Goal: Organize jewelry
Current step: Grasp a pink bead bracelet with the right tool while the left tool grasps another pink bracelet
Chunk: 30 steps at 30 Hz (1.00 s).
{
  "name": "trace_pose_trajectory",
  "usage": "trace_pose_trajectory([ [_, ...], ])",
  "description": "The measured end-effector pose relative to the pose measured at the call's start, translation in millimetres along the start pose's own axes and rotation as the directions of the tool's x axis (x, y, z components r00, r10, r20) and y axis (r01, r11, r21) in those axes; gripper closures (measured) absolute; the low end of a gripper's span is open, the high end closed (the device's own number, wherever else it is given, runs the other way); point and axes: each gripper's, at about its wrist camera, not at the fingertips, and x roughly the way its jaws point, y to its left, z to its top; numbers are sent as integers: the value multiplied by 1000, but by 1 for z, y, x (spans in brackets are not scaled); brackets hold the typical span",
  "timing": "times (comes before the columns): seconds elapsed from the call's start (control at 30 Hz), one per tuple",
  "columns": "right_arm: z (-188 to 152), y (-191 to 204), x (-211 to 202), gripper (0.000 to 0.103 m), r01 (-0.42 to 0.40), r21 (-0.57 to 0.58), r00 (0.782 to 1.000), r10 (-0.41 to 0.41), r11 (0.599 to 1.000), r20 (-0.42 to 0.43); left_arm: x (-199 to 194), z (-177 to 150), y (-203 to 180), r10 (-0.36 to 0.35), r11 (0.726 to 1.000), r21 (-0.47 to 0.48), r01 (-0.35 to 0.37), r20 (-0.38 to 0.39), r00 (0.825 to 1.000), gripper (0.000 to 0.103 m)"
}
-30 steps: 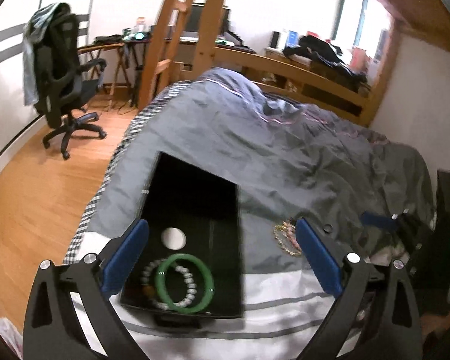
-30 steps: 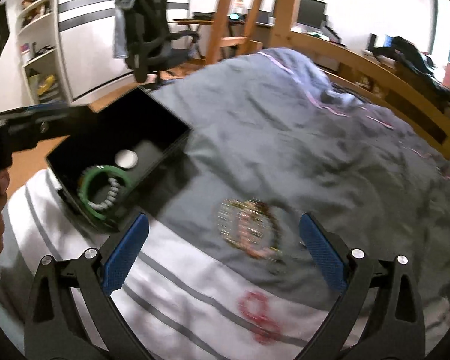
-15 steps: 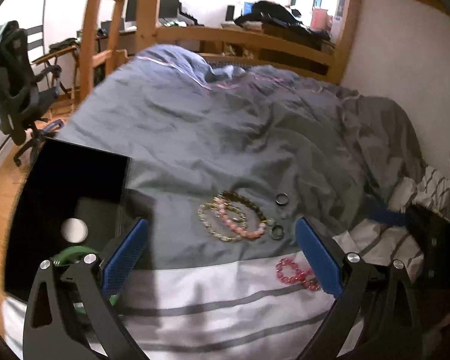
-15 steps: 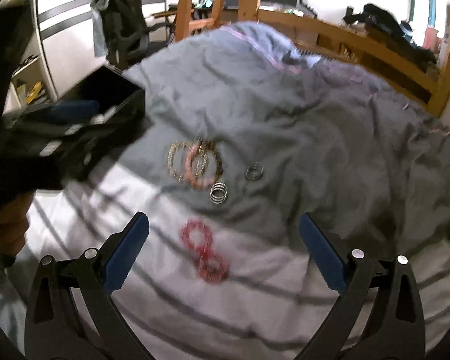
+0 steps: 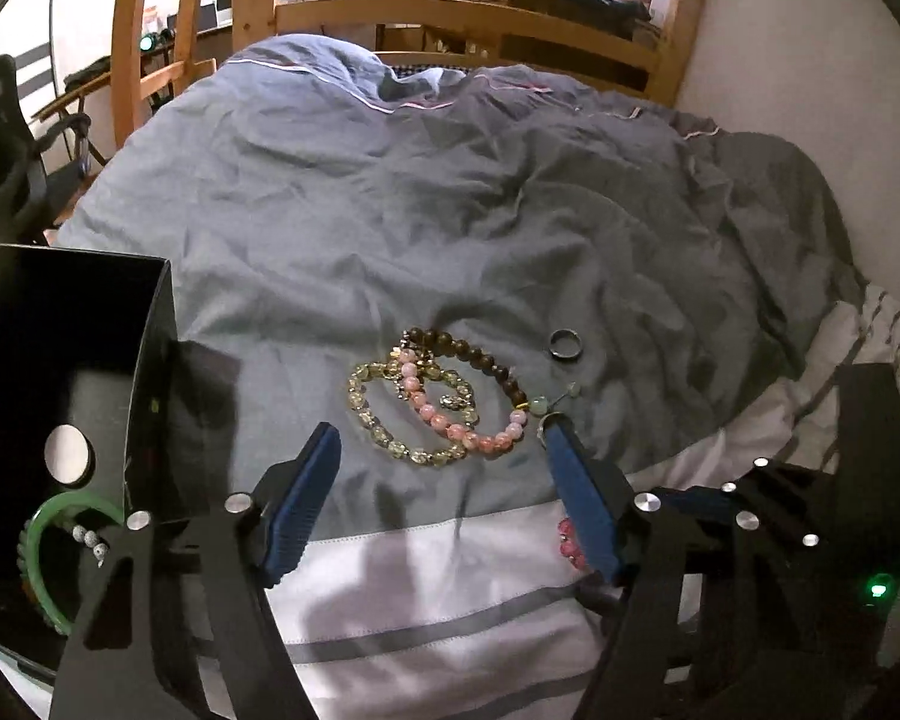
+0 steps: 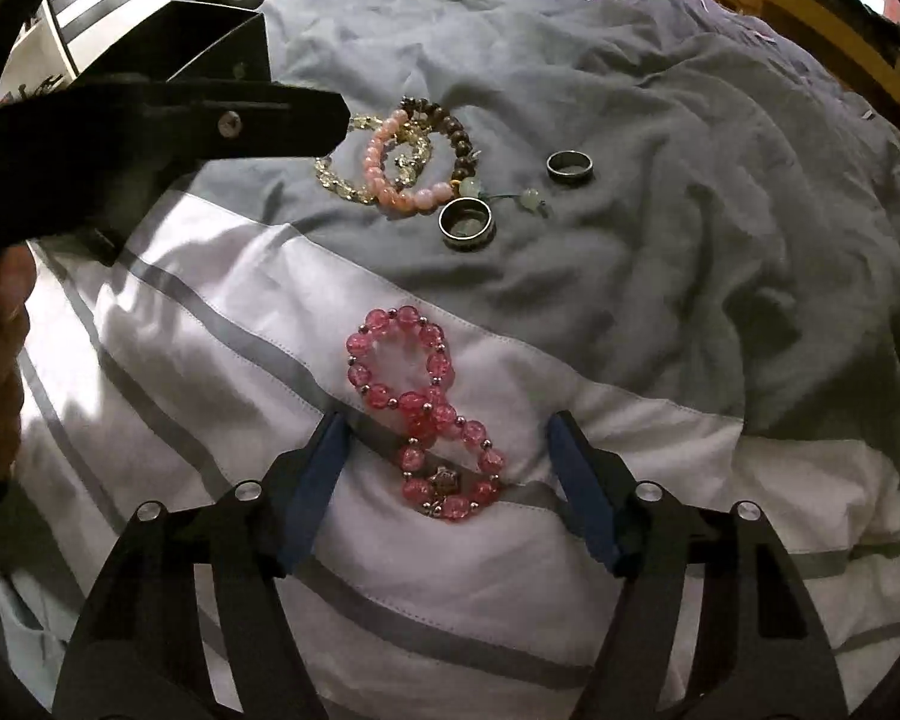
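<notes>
With both claws spread wide and holding nothing, we hover right gripper (image 6: 444,426) over red bracelet (image 6: 426,414) on striped sheet (image 6: 210,312); left gripper (image 5: 441,438) near bead bracelets (image 5: 432,408); black box (image 5: 60,330) left.

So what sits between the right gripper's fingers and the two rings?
In the right wrist view, the red bead bracelet, twisted into a figure eight, then bare striped bedding up to the rings.
</notes>
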Motion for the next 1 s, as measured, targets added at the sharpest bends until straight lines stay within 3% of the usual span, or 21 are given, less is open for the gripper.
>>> trace_pose_trajectory([
  [0.07,1,-2,-1,55,5,17,1000,-5,1000,6,9,1,3,2,1000,-18,-3,-24,1000,48],
  [0.17,1,-9,-2,71,10,43,1000,-11,999,23,21,2,3,1,1000,-19,-2,-58,998,68],
  [0.37,3,-13,-4,77,7,58,1000,-9,998,29,47,2,-1,21,1000,-13,-23,-98,995,85],
  [0.43,5,-17,-3,80,0,72,999,-3,997,35,48,3,2,-2,1000,-29,-1,-106,994,97],
  [0.63,4,-21,-9,89,-12,99,998,6,995,59,43,7,6,-14,999,-53,9,-93,996,102],
  [0.8,7,-24,-18,93,-24,121,995,12,992,99,42,8,7,10,998,-60,-15,-88,996,102],
  [0.87,7,-22,-18,93,-23,116,995,12,993,95,45,9,8,20,998,-63,-26,-91,996,93],
  [0.93,6,-22,-15,93,-21,114,997,12,993,83,47,12,8,17,998,-64,-22,-77,997,55],
  [1.0,6,-22,-14,93,-22,117,997,13,993,79,50,16,5,21,997,-67,-25,-47,999,45],
])
